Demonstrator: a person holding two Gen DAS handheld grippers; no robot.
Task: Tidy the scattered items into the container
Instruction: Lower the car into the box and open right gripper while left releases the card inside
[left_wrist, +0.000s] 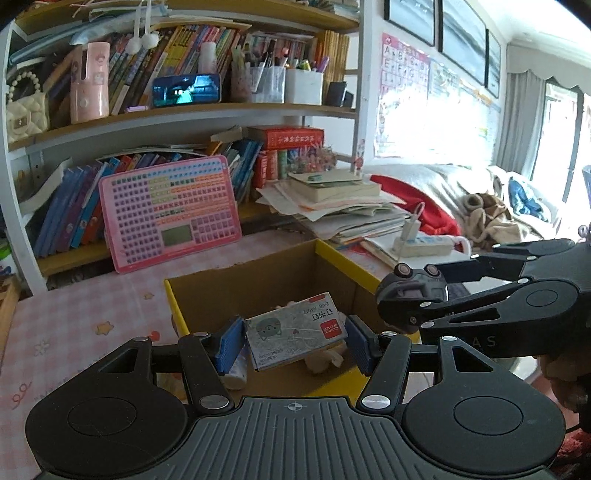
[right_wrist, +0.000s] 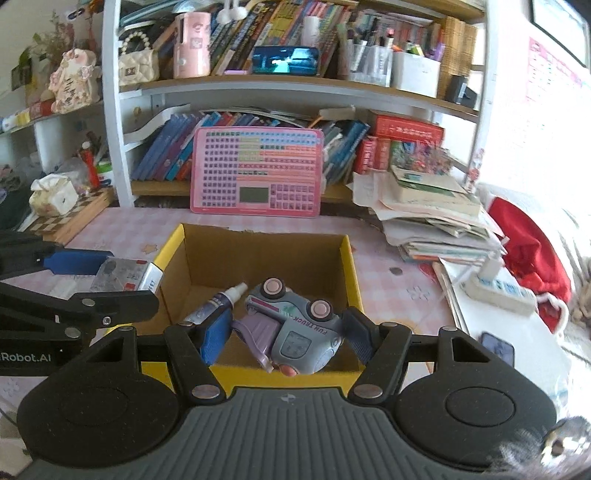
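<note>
Two sets of blue fingers are mine, and each pinches something over the box. My left fingers (left_wrist: 291, 345) clamp a small grey staple box (left_wrist: 295, 330) by its two ends, tilted, its printed face toward me, above the open cardboard box (left_wrist: 258, 273). My right fingers (right_wrist: 284, 336) squeeze a grey-and-lilac toy truck (right_wrist: 295, 325) turned wheels-up, pink hubs on top, a lilac part hanging at its left side.

Under the truck, on the box floor, a small spray bottle (right_wrist: 218, 302) lies slanted with its white nozzle toward the far wall. In the left view something pale and crumpled (left_wrist: 325, 360) shows beneath the staple box; what it is I cannot tell.

Beyond the box, on the pink checked table (right_wrist: 125, 229), a pink button board (right_wrist: 256, 171) leans against the books on the bookshelf (right_wrist: 258, 86). To the right a stack of papers and books (right_wrist: 432, 214) sits near a white power strip (right_wrist: 498, 290), with a red cloth (right_wrist: 528, 251) behind it.
</note>
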